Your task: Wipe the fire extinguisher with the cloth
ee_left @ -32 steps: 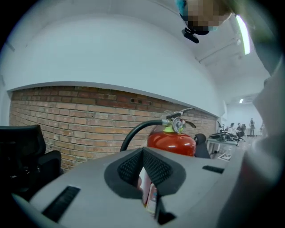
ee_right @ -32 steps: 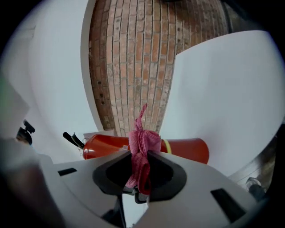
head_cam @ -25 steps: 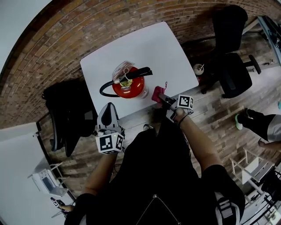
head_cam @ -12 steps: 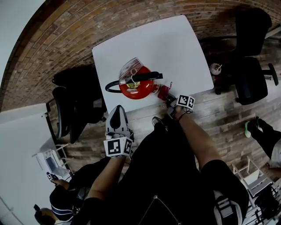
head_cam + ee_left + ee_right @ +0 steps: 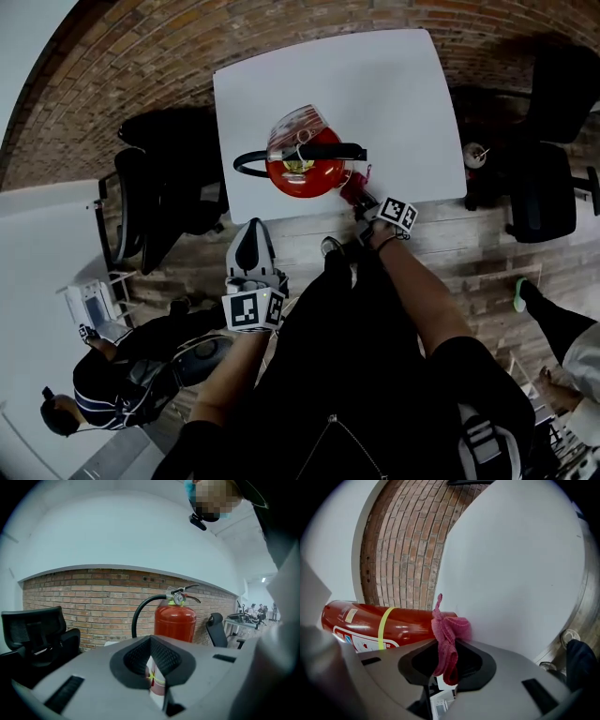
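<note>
Beyond the left gripper (image 5: 249,228), head view: the fire extinguisher (image 5: 305,169) stands on the white table (image 5: 375,84). Both sit higher and further right in frame than half a second ago. The right gripper (image 5: 361,199) has brought the pink cloth (image 5: 353,186) closer in beside the red cylinder; the left one has stayed off the table's near edge. A seated person (image 5: 112,375) now shows more fully at lower left.

Left gripper view: its jaws meet at the tips with nothing held, and they hide the lower part of the extinguisher (image 5: 176,618) straight ahead.

Right gripper view: the jaws pinch the cloth (image 5: 447,637), whose bunch lies against the extinguisher (image 5: 393,623) near its base. Actual contact is hard to judge, and the valve end is cut off.
</note>
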Motion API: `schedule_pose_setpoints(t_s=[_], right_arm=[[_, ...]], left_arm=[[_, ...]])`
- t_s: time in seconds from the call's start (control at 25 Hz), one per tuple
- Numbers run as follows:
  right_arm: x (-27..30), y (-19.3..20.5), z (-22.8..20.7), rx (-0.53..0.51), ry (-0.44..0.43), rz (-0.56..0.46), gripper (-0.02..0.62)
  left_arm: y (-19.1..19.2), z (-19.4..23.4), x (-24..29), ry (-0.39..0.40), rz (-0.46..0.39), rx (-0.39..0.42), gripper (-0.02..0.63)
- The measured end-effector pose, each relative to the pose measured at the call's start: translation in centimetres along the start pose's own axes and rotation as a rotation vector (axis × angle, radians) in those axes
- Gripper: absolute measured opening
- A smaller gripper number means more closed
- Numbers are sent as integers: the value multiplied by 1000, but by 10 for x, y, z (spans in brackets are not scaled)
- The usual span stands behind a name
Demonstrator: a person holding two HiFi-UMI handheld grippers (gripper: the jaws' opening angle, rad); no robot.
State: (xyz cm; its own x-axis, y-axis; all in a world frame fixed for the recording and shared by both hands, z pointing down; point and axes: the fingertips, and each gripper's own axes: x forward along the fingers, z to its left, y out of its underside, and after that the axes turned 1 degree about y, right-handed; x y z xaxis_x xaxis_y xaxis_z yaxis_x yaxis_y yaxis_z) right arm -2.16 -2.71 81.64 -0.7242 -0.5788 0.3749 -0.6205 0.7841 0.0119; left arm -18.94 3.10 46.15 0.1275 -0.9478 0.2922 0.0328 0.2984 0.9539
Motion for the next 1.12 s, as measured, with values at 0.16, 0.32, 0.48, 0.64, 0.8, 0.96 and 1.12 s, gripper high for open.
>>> schedule_pose_setpoints(t_s=[0.16, 0.32, 0.48, 0.64, 0.8, 0.96, 1.12], right_arm=[[0, 0, 4, -2, -2, -3, 101], [-2, 1, 11, -6, -7, 2, 103], [-6, 1, 20, -15, -22, 1, 101], [-9, 0, 29, -23, -44, -1, 103], [-15, 0, 39, -21, -64, -7, 103], [-18, -1, 46, -23, -81, -18, 103], [-22, -1, 54, -28, -99, -23, 103]], left_arm=[[-1, 4, -9, -31, -13, -7, 31], [-2, 2, -16, -46, -24, -11, 30], [-4, 0, -21, -48, -35, -10, 30], [-5, -4, -25, -48, -39, -14, 30], [-6, -8, -29, -40, -44, -14, 30], [-6, -8, -32, -35, -50, -13, 30], [-4, -6, -34, -33, -41, -11, 29]])
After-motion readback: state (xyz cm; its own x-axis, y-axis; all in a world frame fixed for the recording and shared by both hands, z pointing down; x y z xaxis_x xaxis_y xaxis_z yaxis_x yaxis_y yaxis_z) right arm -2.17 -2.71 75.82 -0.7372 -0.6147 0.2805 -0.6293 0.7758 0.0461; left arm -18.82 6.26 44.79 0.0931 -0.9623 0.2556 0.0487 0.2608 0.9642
